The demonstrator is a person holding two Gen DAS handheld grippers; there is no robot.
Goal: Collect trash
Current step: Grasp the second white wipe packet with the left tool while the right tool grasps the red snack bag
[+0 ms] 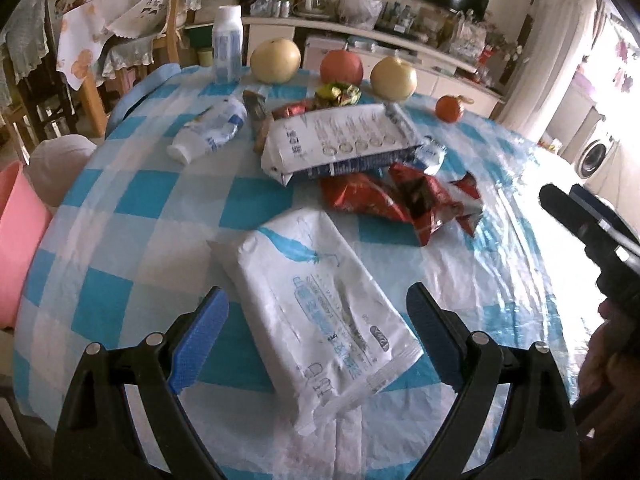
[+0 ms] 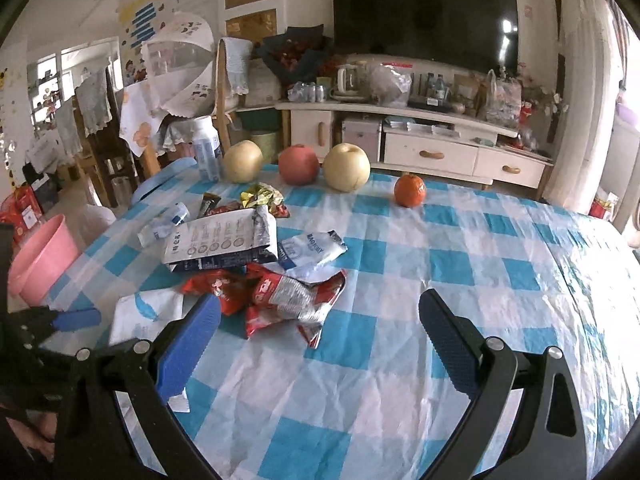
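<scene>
- Left gripper point(image 1: 318, 344): jaws apart, straddling a white wrapper point(image 1: 320, 320) (flat on the tablecloth point(image 1: 160, 240)).
- Right gripper point(image 2: 320, 344): jaws apart, empty, near red wrappers point(image 2: 280, 292).

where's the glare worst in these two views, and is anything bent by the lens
Left wrist view: window light washes out the tablecloth at far right, and the table edge bows into a curve. Right wrist view: evenly lit, small reflections on the TV screen; walls and curtain curve near the borders.

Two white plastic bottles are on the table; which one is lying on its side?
The crushed bottle beside the wrapper pile lies on its side; the other bottle stands upright at the far edge, next to the fruit.
</scene>
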